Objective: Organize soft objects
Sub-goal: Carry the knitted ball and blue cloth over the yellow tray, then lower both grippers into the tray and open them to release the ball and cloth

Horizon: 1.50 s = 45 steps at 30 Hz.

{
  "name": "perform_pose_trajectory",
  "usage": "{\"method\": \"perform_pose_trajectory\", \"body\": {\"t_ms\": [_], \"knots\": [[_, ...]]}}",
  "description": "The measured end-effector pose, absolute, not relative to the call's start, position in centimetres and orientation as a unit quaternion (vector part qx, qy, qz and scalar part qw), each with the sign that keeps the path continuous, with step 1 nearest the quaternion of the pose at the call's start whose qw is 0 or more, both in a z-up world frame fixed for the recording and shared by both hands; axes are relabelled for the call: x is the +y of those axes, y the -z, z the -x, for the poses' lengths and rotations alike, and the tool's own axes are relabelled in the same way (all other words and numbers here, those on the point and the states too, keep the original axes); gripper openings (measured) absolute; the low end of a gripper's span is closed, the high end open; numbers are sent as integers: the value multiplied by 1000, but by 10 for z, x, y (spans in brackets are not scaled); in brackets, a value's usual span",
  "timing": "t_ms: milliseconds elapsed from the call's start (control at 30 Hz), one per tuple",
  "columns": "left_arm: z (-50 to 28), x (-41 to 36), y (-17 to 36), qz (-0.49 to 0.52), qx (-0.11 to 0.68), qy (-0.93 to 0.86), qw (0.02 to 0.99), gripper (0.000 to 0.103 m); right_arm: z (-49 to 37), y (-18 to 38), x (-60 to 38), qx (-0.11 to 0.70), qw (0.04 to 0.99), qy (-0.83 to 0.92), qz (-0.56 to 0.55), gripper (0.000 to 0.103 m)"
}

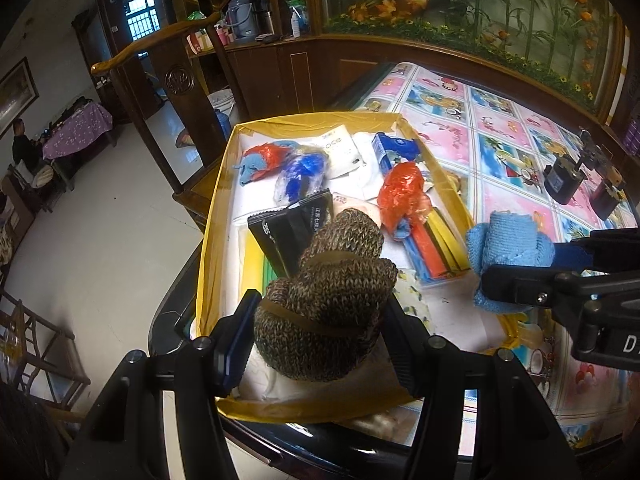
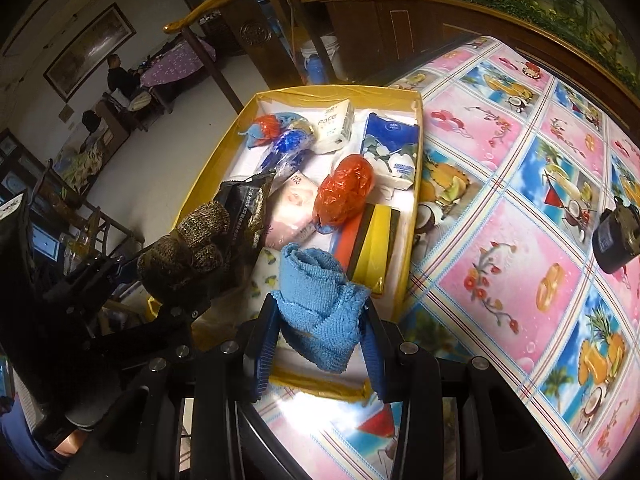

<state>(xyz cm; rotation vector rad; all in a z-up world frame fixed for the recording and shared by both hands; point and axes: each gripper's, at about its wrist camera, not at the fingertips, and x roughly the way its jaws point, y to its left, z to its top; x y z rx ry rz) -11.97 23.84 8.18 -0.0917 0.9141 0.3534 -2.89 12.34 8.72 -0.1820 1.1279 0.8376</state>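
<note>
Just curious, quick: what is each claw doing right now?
Left gripper: closed on the brown knitted glove.
Right gripper: closed on the blue cloth.

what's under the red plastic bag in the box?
The red plastic bag lies on the pink packet and the orange and yellow sponges. A blue bit pokes out underneath; the rest is covered.

Glove (image 1: 328, 292): coarse brown marled knit. Towel (image 2: 320, 304): blue terry cloth, nubby. Bag (image 1: 402, 194): crinkled glossy red plastic. Tray (image 1: 212, 216): yellow tape-wrapped rim. Surface (image 2: 520, 184): glossy printed vinyl cover.
</note>
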Motion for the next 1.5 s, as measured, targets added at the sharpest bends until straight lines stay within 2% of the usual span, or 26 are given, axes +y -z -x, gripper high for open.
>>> {"method": "perform_pose_trajectory", "body": {"t_ms": [1500], "knots": [[67,286,-67,31,432,-111,895,59,-32,-55,216,547,772,-315,74,42]]}}
